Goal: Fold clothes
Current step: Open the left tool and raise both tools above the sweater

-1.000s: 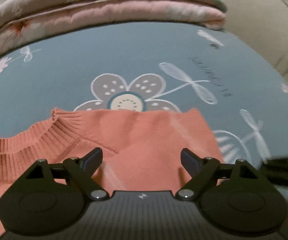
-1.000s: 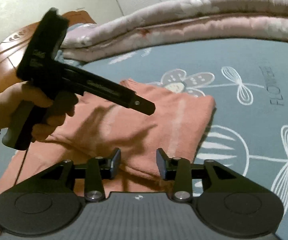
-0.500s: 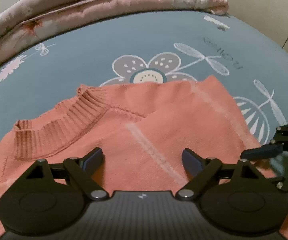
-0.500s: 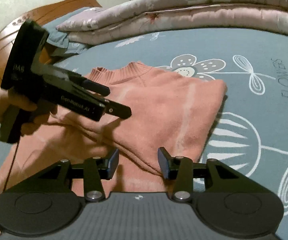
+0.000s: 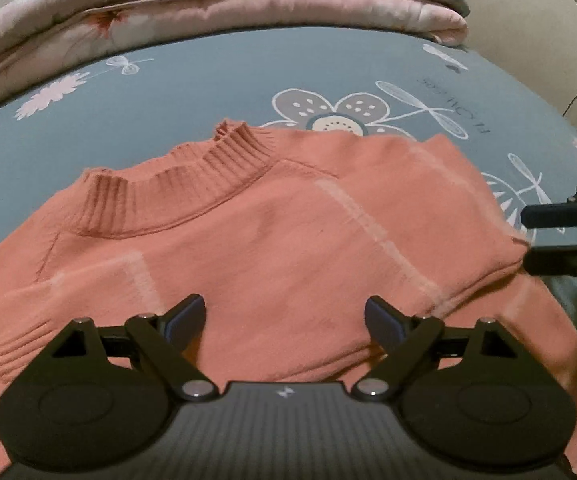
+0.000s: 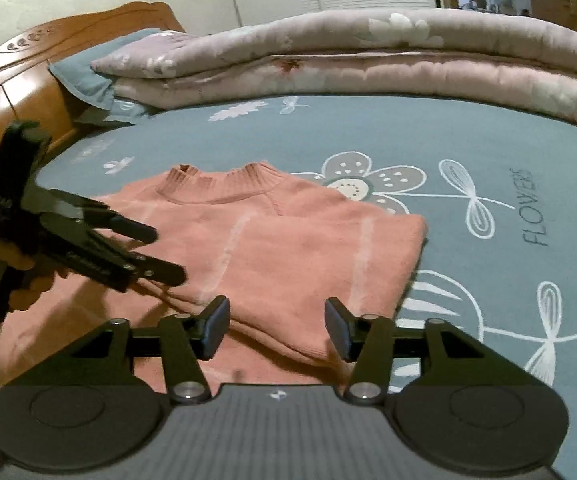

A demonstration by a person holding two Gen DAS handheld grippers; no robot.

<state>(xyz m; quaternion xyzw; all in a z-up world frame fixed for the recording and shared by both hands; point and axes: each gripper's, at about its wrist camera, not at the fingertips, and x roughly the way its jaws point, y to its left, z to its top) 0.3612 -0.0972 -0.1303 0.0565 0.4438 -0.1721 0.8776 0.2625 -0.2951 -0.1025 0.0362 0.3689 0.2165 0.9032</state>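
Here the left gripper hangs over the salmon-pink sweater with its jaws spread wide and nothing between the pads, only knit fabric lying below them. The right gripper hovers over the sweater's near folded edge; its jaws are opening, and the fold sits under the gap without either pad pressing on it. In the right wrist view the left gripper reaches in over the sweater's left side, carried by a hand wrapped round its grip; in the left wrist view the right gripper shows at the sweater's right edge, one finger just beside the folded corner. The sweater lies flat on the blue-grey bedsheet, ribbed collar at its far side, a sleeve folded across its front. Just beyond the collar a large printed flower marks the sheet, partly covered by the sweater's far edge. Farther beyond it lies a folded pink quilt, and left of that, well apart from the sweater, a wooden headboard with a blue pillow.
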